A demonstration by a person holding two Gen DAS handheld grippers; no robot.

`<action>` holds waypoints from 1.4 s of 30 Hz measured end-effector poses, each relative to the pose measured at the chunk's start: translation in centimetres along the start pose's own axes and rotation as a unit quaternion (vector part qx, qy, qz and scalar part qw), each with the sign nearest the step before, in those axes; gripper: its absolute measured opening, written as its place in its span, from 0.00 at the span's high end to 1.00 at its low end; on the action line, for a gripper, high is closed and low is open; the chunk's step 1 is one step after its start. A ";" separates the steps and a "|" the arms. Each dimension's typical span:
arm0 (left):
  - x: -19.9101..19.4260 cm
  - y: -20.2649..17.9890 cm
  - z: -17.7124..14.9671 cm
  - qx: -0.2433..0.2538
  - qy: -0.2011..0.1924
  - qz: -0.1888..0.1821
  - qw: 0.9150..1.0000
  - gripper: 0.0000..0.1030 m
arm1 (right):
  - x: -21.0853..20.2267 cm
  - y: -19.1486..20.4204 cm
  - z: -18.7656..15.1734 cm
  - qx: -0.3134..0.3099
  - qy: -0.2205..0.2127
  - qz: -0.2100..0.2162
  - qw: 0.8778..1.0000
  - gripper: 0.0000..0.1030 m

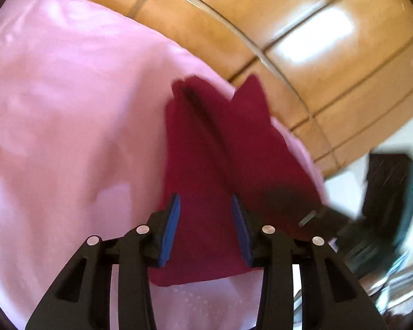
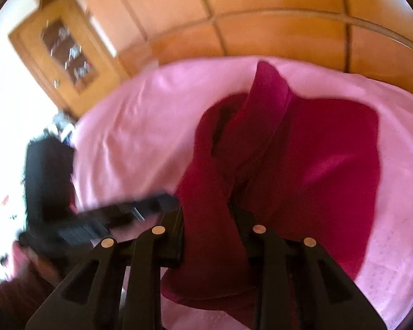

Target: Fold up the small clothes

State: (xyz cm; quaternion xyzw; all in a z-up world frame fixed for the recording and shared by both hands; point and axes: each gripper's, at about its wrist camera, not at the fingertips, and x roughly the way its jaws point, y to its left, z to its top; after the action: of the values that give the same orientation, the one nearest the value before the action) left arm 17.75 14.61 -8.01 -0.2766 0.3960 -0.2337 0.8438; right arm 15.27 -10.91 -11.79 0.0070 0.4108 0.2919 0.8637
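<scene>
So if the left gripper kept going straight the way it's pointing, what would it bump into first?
Probably the dark red garment: it already lies between the left gripper fingers and stretches ahead. Under and past it is the pink cloth. Depth is blurry, so that's a best guess.

A pink sheet covers the surface; a dark red garment (rumpled) lies on it.
</scene>
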 end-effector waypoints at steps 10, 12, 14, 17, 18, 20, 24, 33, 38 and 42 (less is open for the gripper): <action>-1.8 0.3 2.4 -0.043 -0.014 -0.067 0.997 0.43 | -5.1 1.2 -2.2 -0.069 -0.055 0.077 0.993 0.47; -1.7 -0.2 2.8 -0.040 -0.007 -0.078 0.996 0.43 | -7.2 -0.1 -3.3 -0.054 -0.069 0.087 0.992 0.47; -1.3 -0.8 3.2 -0.029 0.002 -0.074 0.997 0.43 | -9.4 -2.0 -4.6 -0.032 -0.083 0.072 0.993 0.47; -0.2 -1.6 3.5 -0.016 0.031 -0.083 0.996 0.43 | -11.5 -5.3 -6.8 0.004 -0.091 0.020 0.996 0.46; 0.4 -1.9 3.7 -0.013 0.041 -0.084 0.995 0.41 | -12.0 -6.3 -7.6 0.013 -0.089 0.007 0.996 0.46; 2.0 -2.2 3.9 -0.011 0.062 -0.070 0.996 0.34 | -11.9 -7.1 -8.4 0.025 -0.079 -0.024 0.996 0.46; 5.1 -2.5 4.1 -0.014 0.101 -0.044 0.994 0.35 | -10.7 -8.0 -9.7 0.029 -0.062 -0.038 0.997 0.46; 2.8 -4.2 4.0 0.042 0.051 -0.025 0.998 0.89 | -7.0 -5.1 -9.1 -0.048 -0.054 -0.119 0.990 0.88; 0.5 -3.0 2.7 0.069 0.020 0.027 0.997 0.89 | -6.3 -4.5 -10.2 -0.068 -0.051 -0.109 0.990 0.91; 4.0 0.0 0.4 0.071 0.056 0.103 0.991 0.89 | -4.5 -4.1 -10.8 -0.076 -0.035 -0.111 0.990 0.91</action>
State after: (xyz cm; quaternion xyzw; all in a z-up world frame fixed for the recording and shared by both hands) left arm 20.34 12.29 -9.99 -0.1605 0.4513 -0.1876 0.8576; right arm 7.38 -19.12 -16.80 -0.0945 0.3554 0.2245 0.9024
